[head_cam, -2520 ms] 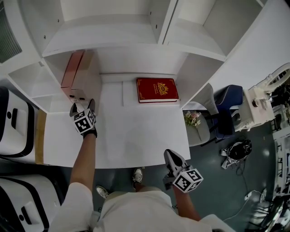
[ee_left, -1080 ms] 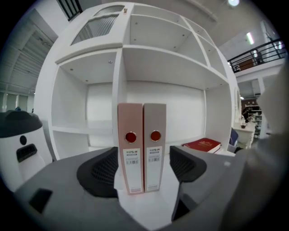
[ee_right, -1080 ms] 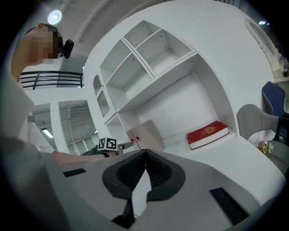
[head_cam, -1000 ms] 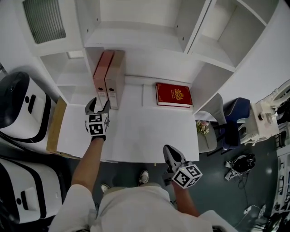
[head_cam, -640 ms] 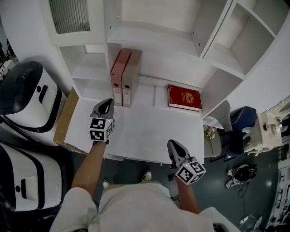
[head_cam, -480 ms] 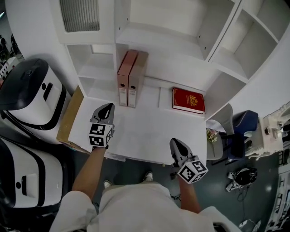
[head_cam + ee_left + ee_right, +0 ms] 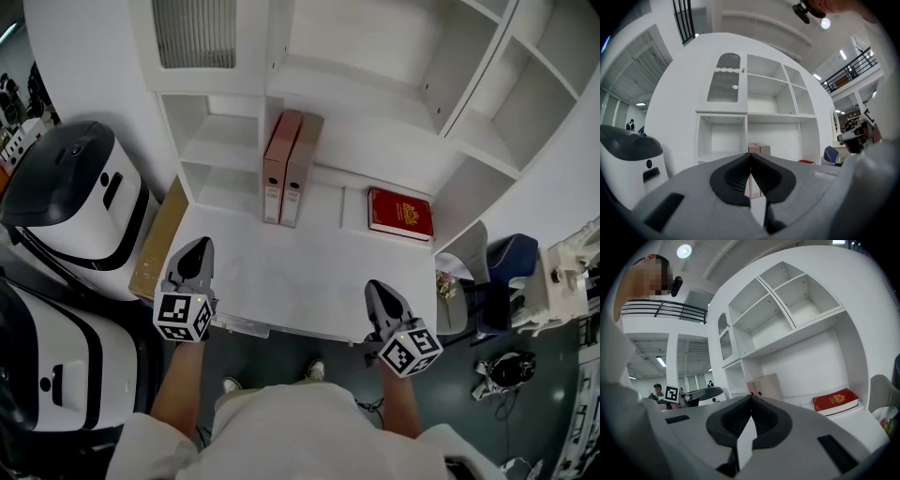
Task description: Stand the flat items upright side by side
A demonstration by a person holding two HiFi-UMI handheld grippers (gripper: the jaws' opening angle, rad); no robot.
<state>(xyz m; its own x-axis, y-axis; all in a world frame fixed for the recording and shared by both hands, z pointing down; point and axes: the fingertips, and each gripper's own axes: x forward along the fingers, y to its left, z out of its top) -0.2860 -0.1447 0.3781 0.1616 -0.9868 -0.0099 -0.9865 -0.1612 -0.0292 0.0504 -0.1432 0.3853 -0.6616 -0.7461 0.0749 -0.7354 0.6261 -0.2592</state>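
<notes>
Two pink-brown binders (image 7: 291, 169) stand upright side by side at the back left of the white desk (image 7: 319, 281), against the shelf wall; they also show in the left gripper view as binders (image 7: 758, 149) and in the right gripper view as binders (image 7: 764, 386). A red book (image 7: 400, 214) lies flat at the back right, also seen as the red book (image 7: 836, 401). My left gripper (image 7: 194, 257) is shut and empty at the desk's front left corner. My right gripper (image 7: 382, 299) is shut and empty at the front right edge.
White shelf compartments (image 7: 375, 56) rise behind the desk. Two white and black machines (image 7: 66, 187) stand to the left, beside a brown board (image 7: 157, 239). A blue chair (image 7: 502, 272) and a small bunch of flowers (image 7: 448, 284) are at the right.
My left gripper has shut and drawn back from the standing binders to the desk's front left corner. The view has shifted, so the desk sits further right.
</notes>
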